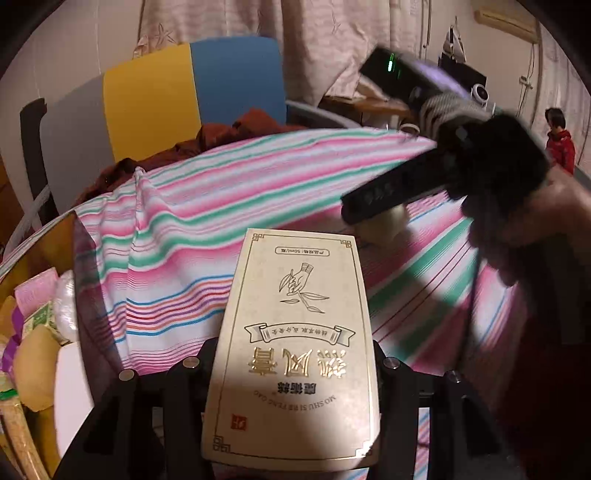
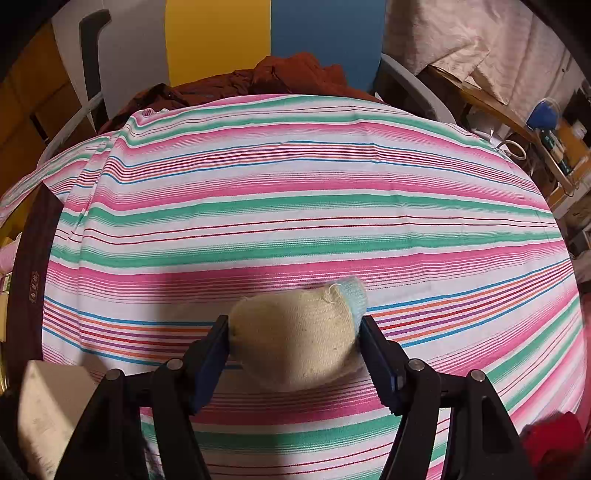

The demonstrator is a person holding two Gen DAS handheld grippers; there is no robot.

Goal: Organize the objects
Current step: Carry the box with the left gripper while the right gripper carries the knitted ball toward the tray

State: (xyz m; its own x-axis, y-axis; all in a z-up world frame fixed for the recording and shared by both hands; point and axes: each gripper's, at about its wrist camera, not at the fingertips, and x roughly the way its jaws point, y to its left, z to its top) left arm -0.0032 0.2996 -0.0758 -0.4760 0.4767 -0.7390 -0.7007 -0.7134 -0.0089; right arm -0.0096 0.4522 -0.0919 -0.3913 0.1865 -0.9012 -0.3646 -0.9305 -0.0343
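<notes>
worktop (image 2: 295,206): covered by pink, green and white striped cloth | on it: cream sock bundle (image 2: 295,339) with pale blue cuff, near edge | far edge: rust-brown garment (image 2: 295,74) heaped

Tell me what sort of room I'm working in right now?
Most likely a lived-in home room, perhaps a bedroom or living room: a striped cloth covers the work surface, curtains hang behind, and an air conditioner sits high on the wall.

Black hand-held gripper (image 2: 295,354) fingers (image 2: 207,354), silver pivot screws.
</notes>
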